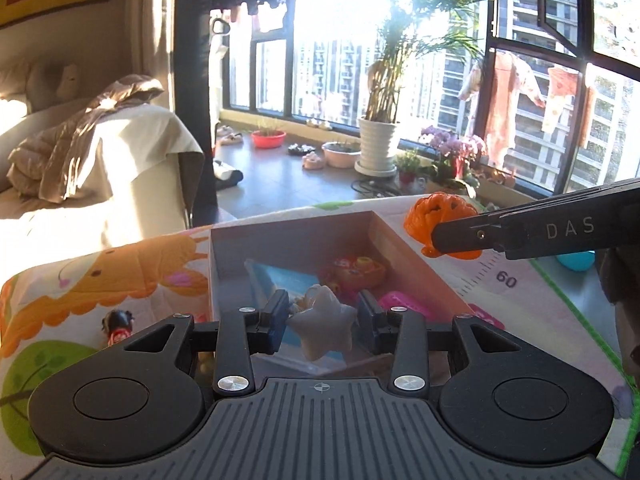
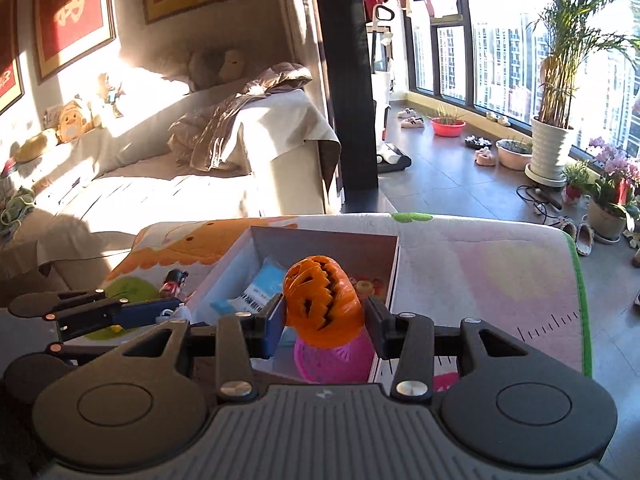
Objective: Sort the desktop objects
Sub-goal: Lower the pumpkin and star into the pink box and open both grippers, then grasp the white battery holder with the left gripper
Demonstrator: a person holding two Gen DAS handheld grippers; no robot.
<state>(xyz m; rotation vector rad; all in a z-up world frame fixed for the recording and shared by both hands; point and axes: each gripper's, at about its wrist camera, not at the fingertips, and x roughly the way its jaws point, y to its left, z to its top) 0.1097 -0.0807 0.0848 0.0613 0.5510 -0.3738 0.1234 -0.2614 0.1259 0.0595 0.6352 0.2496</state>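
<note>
We held the left gripper (image 1: pixel 322 322) above the near end of the open box (image 1: pixel 404 240), its jaws clamped on a pale star-shaped toy (image 1: pixel 323 322). The star sat between the blue pads (image 1: pixel 276 322) with one arm pointing down toward the box floor and another up and away from the camera; it had no clear long axis. We held the right gripper (image 2: pixel 325 320) over the same box (image 2: pixel 394 276), its jaws clamped on an orange pumpkin (image 2: pixel 322 304). The pumpkin's carved face was turned toward the camera and tilted, its toothed mouth running diagonally from upper right to lower left. In the left view the pumpkin (image 1: pixel 436 216) hung above the box's right wall. Inside the box lay a blue packet (image 2: pixel 260 286) and a pink round item (image 2: pixel 336 360). A small figure (image 1: pixel 116 326) stood on the patterned mat (image 1: pixel 100 264) left of the box.
</note>
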